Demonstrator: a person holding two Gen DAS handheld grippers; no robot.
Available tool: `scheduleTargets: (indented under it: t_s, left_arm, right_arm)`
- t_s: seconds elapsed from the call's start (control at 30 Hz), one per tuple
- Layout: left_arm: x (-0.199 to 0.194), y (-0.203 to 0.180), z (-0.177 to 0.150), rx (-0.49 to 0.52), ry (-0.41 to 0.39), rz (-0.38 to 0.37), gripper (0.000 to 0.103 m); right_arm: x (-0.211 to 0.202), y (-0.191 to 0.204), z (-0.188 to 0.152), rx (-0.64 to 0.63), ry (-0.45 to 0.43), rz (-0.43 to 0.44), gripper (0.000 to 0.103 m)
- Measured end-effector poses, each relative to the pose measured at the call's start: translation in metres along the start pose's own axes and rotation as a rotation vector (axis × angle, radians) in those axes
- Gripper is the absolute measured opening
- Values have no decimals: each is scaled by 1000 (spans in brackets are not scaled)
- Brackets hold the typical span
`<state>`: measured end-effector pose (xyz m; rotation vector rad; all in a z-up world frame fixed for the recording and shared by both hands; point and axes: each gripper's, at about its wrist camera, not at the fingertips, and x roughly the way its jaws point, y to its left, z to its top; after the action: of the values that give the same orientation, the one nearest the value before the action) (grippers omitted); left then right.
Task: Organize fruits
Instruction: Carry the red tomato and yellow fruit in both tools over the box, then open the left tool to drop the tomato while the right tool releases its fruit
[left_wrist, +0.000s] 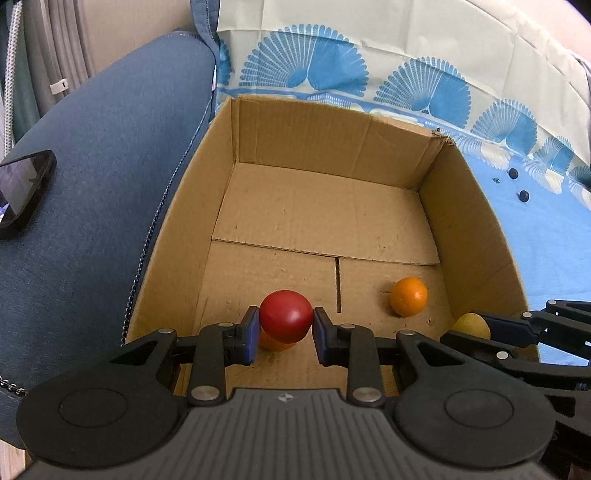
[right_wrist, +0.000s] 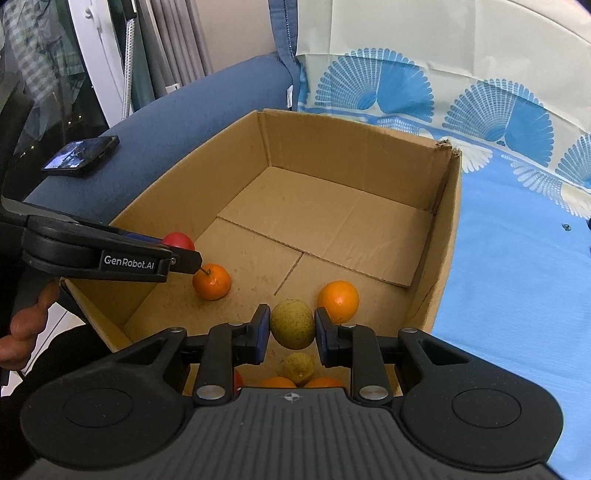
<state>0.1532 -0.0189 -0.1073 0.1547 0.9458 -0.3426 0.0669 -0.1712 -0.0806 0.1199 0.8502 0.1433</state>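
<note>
My left gripper (left_wrist: 285, 334) is shut on a red round fruit (left_wrist: 286, 315) and holds it above the near floor of the open cardboard box (left_wrist: 317, 122). An orange (left_wrist: 275, 344) lies under it, another orange (left_wrist: 409, 296) to its right. My right gripper (right_wrist: 290, 334) is shut on a yellow-green fruit (right_wrist: 292, 324) over the box's near edge. In the right wrist view, an orange (right_wrist: 338, 301) and a stemmed orange (right_wrist: 212, 281) lie on the box floor (right_wrist: 332, 225). A yellow lemon (right_wrist: 299, 367) and more oranges (right_wrist: 277, 382) lie below my fingers.
The box sits on a blue patterned cloth (right_wrist: 517, 277) beside a dark blue sofa arm (left_wrist: 96, 177). A black phone (left_wrist: 22, 192) lies on the arm. Two small dark balls (left_wrist: 523, 195) lie on the cloth to the right. Curtains hang at the back left.
</note>
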Motion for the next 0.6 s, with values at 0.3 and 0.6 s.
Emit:
scheduleTargets:
  t_s: [0.3, 0.6]
  left_arm:
    - [15, -1, -2, 30, 45, 4, 40]
    - [-23, -3, -10, 28, -46, -12, 103]
  right_arm:
    - [7, 4, 0, -44, 7, -17, 28]
    - [-18, 4, 1, -15, -5, -28, 86]
